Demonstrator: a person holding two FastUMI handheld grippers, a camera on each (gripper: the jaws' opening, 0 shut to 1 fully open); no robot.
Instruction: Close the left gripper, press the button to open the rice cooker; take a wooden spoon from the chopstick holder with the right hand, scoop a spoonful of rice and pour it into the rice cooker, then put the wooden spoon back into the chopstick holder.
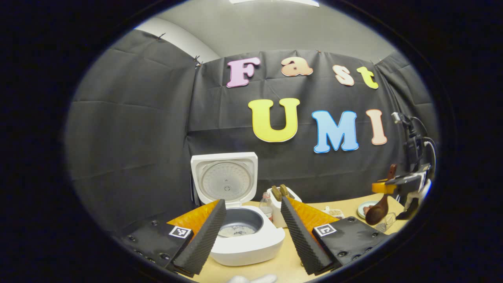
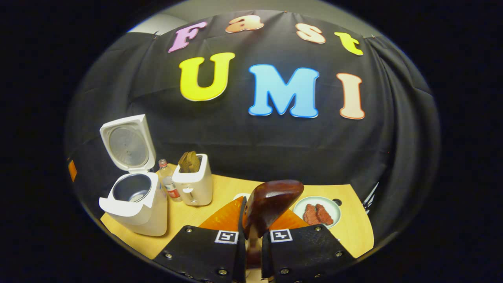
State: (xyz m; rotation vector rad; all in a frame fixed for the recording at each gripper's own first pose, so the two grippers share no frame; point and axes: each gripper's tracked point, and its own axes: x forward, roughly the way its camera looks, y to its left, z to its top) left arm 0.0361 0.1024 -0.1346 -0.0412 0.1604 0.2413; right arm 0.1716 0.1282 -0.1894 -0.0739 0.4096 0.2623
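Observation:
The white rice cooker (image 1: 247,243) stands open with its lid (image 1: 226,179) upright, and some rice lies in its grey pot (image 1: 239,226). My left gripper (image 1: 253,204) is open just in front of it, its fingers (image 1: 204,236) flanking the pot and holding nothing. At the far right, the right gripper (image 1: 408,184) holds the dark wooden spoon (image 1: 377,212), whose bowl hangs down. In the right gripper view, my right gripper (image 2: 254,226) is shut on the spoon's handle, and the spoon bowl (image 2: 273,204) rises ahead of it. The cooker (image 2: 133,200) is off to the left.
A white toaster (image 2: 192,182) with bread and a small bottle (image 2: 168,184) stand beside the cooker. A plate (image 2: 332,204) with red meat sits on the wooden table (image 2: 353,232) at the right. A small dish (image 1: 334,212) and a wire basket (image 1: 387,222) lie near the spoon.

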